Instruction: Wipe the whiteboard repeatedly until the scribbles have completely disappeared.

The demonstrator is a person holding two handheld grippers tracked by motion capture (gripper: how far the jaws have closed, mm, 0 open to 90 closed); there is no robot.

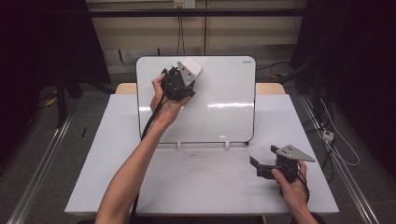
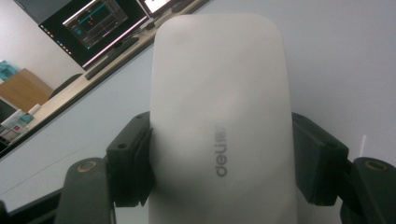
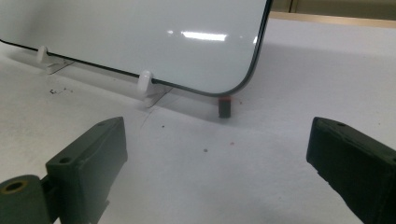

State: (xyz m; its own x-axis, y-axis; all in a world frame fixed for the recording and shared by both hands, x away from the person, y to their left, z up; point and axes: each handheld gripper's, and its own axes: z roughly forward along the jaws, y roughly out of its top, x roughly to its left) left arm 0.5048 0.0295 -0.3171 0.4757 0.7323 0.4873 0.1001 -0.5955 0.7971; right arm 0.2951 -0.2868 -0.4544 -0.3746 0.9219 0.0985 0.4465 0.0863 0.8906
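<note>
Eraser [image 2: 219,121], a white oblong block with grey lettering, sits clenched between the jaws of the left gripper [image 1: 180,84], its long axis running straight out along them. That gripper is raised against the upper left part of the whiteboard [image 1: 224,93], so the eraser lies at the board's face and any wiping falls to this hand. The right gripper [image 1: 266,164] rests with jaws spread and empty, below the whiteboard's lower right corner, near a small dark cap [image 3: 224,107].

left gripper [image 1: 184,77] raised, arm outstretched, jaws clamped on a load | right gripper [image 1: 261,167] low, level, jaws wide apart
</note>
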